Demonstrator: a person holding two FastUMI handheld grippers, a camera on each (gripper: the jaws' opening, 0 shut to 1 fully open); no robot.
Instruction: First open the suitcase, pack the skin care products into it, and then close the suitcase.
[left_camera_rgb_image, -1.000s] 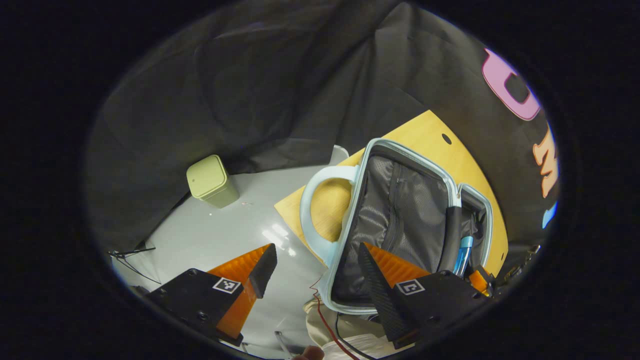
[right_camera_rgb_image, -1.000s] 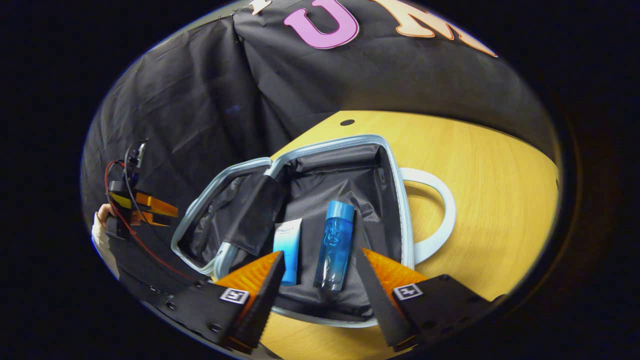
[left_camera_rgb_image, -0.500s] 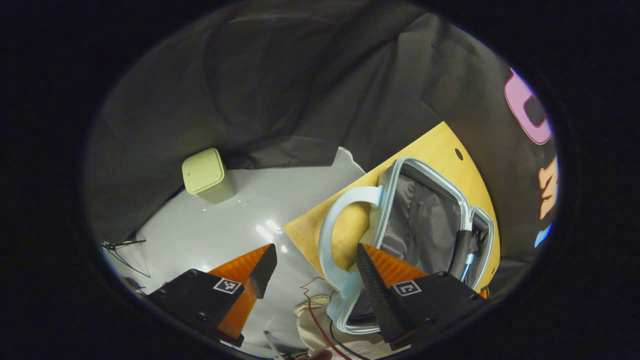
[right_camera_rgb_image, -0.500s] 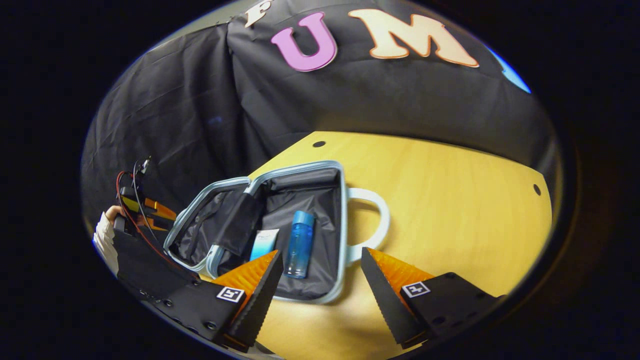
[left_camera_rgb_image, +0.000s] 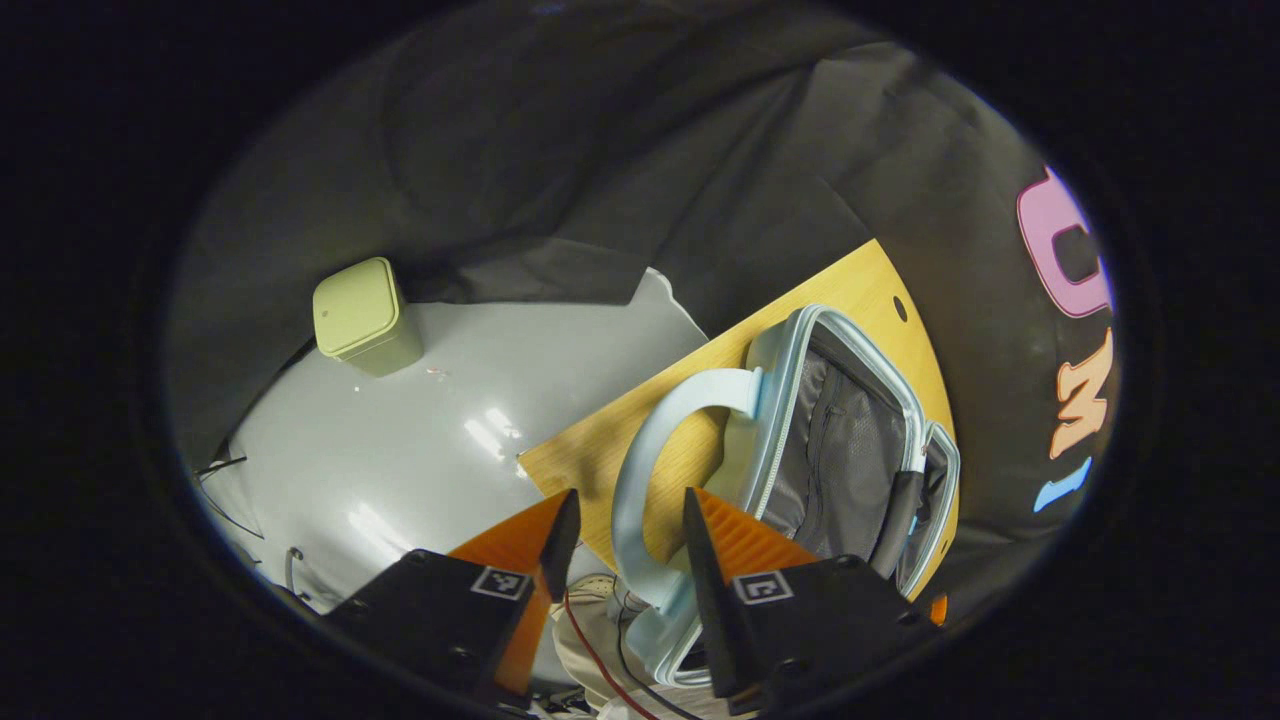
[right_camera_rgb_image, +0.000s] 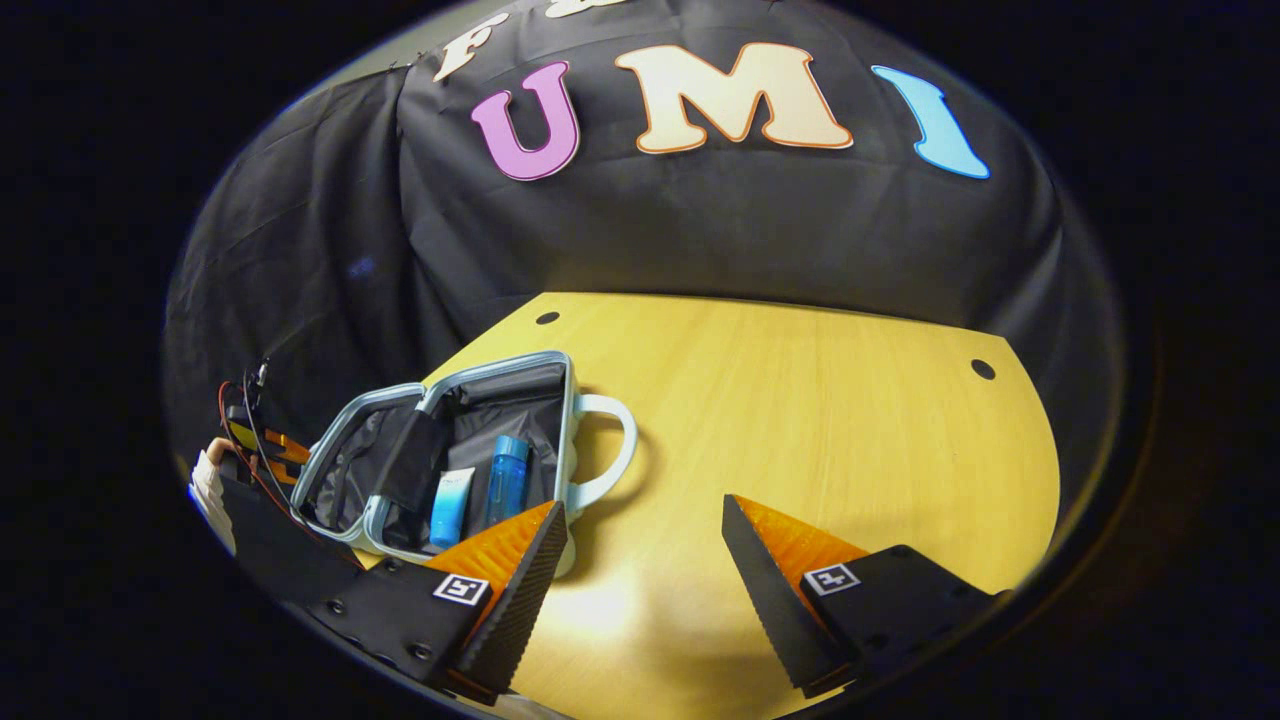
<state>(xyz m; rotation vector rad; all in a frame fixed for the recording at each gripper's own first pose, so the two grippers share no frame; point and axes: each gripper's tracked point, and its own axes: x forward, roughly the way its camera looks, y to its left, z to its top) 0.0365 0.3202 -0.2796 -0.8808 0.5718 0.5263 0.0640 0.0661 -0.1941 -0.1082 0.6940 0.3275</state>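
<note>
At lower left of the right gripper view the suitcase (right_camera_rgb_image: 440, 470) lies open on the tabletop (right_camera_rgb_image: 800, 420), bottle (right_camera_rgb_image: 507, 478) and tube (right_camera_rgb_image: 450, 506) inside; our left gripper (left_camera_rgb_image: 622, 545) half-open astride the handle (left_camera_rgb_image: 640, 480), right gripper (right_camera_rgb_image: 645, 560) wide, empty, we risk dragging the case off the edge.

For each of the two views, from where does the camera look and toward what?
Left gripper view: rides the left gripper, facing the suitcase handle, grey floor and green bin.
Right gripper view: rides the right gripper, facing the wooden table; a hand holds the other gripper.
Shared: the open suitcase.
</note>
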